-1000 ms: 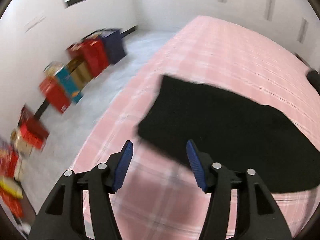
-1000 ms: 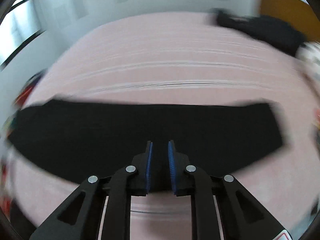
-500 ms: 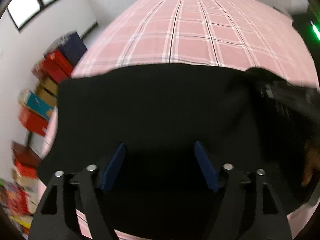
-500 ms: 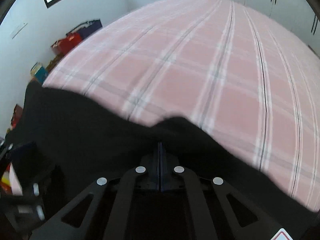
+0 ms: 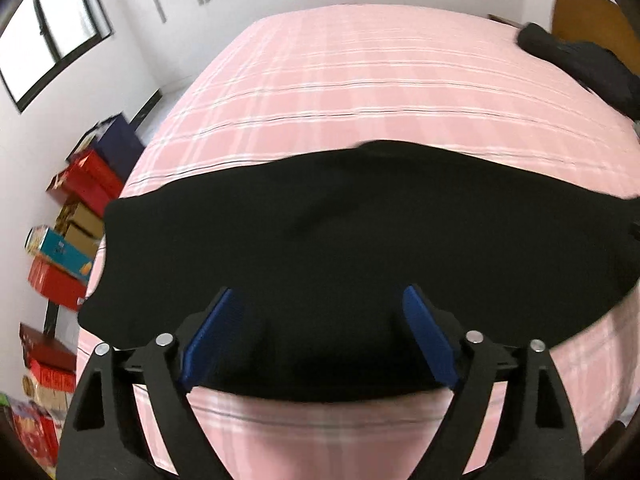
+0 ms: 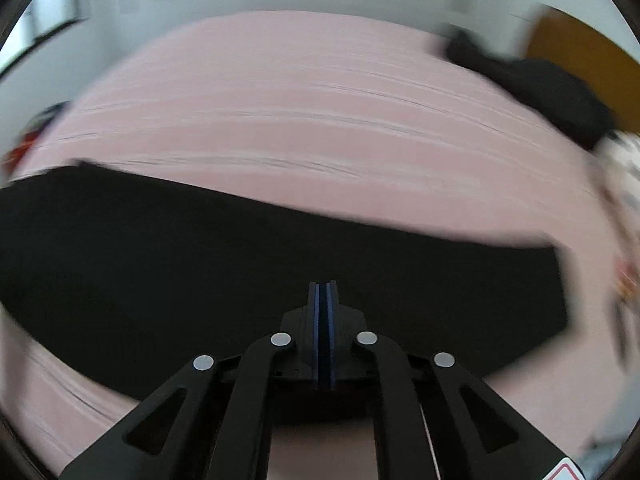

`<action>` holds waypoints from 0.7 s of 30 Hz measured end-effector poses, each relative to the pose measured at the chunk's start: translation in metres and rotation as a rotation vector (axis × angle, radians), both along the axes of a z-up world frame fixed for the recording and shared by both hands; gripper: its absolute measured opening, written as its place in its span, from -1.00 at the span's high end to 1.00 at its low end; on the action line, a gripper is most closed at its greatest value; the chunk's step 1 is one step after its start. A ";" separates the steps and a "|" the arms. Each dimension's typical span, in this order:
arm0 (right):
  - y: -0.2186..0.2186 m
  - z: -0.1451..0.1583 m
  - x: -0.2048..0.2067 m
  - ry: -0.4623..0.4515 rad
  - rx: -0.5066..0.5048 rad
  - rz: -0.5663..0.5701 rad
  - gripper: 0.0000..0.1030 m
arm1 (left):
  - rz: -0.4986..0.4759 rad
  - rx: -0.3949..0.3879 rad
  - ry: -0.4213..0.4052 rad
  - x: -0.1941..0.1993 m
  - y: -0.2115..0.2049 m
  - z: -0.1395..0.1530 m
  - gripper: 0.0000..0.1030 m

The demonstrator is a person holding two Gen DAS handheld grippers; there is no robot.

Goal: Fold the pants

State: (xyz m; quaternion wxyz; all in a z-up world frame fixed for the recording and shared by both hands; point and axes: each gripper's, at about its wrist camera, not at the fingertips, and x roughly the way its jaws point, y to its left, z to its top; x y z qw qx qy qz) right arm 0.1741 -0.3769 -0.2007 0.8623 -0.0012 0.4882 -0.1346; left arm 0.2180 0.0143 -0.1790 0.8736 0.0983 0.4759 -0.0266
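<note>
My left gripper (image 5: 316, 336) is spread over the pants (image 5: 360, 248); my right gripper (image 6: 322, 332) is pressed together at six o'clock over them.

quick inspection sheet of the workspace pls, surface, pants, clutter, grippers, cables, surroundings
surface: bed with pink plaid sheet
job's things: black pants lying flat across the near part of the bed
clutter: dark clothes at the far right corner
grippers: left gripper open over the pants' near edge; right gripper shut, whether on fabric cannot be told
cables: nothing seen
surroundings: boxes stacked by the left wall, window, wooden headboard
</note>
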 end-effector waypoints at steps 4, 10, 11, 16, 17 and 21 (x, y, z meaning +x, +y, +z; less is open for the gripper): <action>-0.125 0.007 -0.061 0.010 -0.036 -0.235 0.72 | -0.062 -0.018 0.004 -0.023 -0.059 0.002 -0.67; -0.207 -0.004 -0.053 -0.035 0.088 -0.278 0.20 | -0.163 -0.028 0.039 -0.041 -0.150 -0.002 -0.69; -0.213 -0.009 -0.049 -0.038 0.111 -0.259 0.10 | -0.178 -0.022 0.043 -0.039 -0.155 -0.004 -0.69; -0.215 -0.039 -0.017 0.031 0.159 -0.169 0.30 | -0.254 0.017 0.055 -0.042 -0.204 -0.016 -0.69; -0.213 -0.037 -0.017 0.019 0.134 -0.155 0.92 | -0.262 0.023 0.057 -0.043 -0.212 -0.018 -0.69; -0.211 -0.009 -0.026 -0.098 0.043 -0.167 0.88 | -0.281 0.039 0.054 -0.041 -0.222 -0.023 -0.69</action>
